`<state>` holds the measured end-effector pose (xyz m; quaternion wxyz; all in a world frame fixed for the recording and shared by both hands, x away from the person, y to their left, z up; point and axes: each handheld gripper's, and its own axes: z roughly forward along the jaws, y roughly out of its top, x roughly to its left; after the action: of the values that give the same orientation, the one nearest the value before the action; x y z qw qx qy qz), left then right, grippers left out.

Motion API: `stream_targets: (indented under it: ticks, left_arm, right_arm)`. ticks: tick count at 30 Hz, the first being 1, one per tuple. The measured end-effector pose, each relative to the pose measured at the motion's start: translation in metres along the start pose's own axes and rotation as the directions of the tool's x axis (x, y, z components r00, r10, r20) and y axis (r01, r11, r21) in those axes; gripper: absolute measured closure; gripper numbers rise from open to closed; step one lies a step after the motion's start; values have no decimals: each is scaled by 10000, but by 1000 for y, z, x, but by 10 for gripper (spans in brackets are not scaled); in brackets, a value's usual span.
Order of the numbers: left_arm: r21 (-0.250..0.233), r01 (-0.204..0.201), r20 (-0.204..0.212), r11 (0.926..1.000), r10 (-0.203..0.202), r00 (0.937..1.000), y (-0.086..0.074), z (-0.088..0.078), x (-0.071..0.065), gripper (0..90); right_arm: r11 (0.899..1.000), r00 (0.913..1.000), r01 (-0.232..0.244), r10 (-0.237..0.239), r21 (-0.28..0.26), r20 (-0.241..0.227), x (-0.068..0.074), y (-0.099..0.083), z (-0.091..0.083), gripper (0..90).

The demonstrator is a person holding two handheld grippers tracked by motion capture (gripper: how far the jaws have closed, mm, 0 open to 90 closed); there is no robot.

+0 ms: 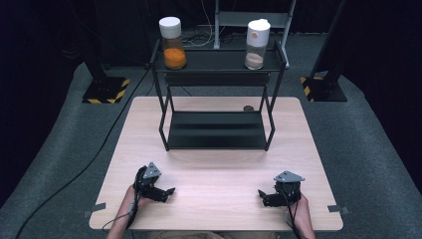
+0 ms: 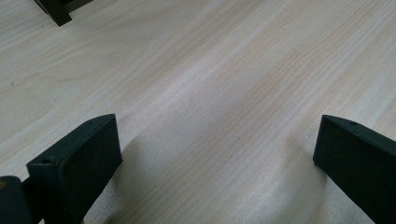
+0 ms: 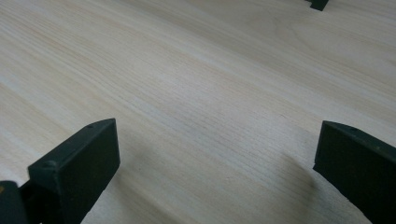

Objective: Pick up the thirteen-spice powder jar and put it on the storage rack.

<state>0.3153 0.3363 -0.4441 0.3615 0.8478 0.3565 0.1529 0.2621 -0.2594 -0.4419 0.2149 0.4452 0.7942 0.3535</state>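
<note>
A black two-tier metal shelf [image 1: 217, 130] stands at the middle back of the wooden table [image 1: 214, 164]. On its top tier a jar of orange powder [image 1: 172, 43] with a white lid stands at the left, and a jar of tan powder [image 1: 257, 44] with a white lid at the right. My left gripper [image 1: 169, 193] rests near the front left edge, open, with bare wood between its jaws [image 2: 217, 154]. My right gripper [image 1: 261, 196] rests near the front right, open too, nothing between its jaws [image 3: 217, 154].
A small dark round object [image 1: 248, 108] lies on the table behind the shelf's right legs. A shelf foot [image 2: 56, 11] shows at the top of the left gripper view; another foot [image 3: 319, 4] shows in the right gripper view. Stand bases with yellow-black tape [image 1: 105, 90] sit on the floor.
</note>
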Motion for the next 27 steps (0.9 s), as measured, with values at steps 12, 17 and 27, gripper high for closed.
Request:
stream_targets:
  ticks: [12,17,27]
  left_arm:
    - [3,-4,2,10000,4,10000,0,0,0,4]
    - [-1,-7,1,10000,7,10000,0,0,0,3]
    - [0,-7,3,10000,7,10000,0,0,0,3]
  right_arm:
    - [9995,9996,158,-164,275,218,3,6,4,0]
    - [9991,9999,-121,122,418,-22,-4,8,5,0]
    - [9977,9979,-539,523,421,387,3,10,7,0]
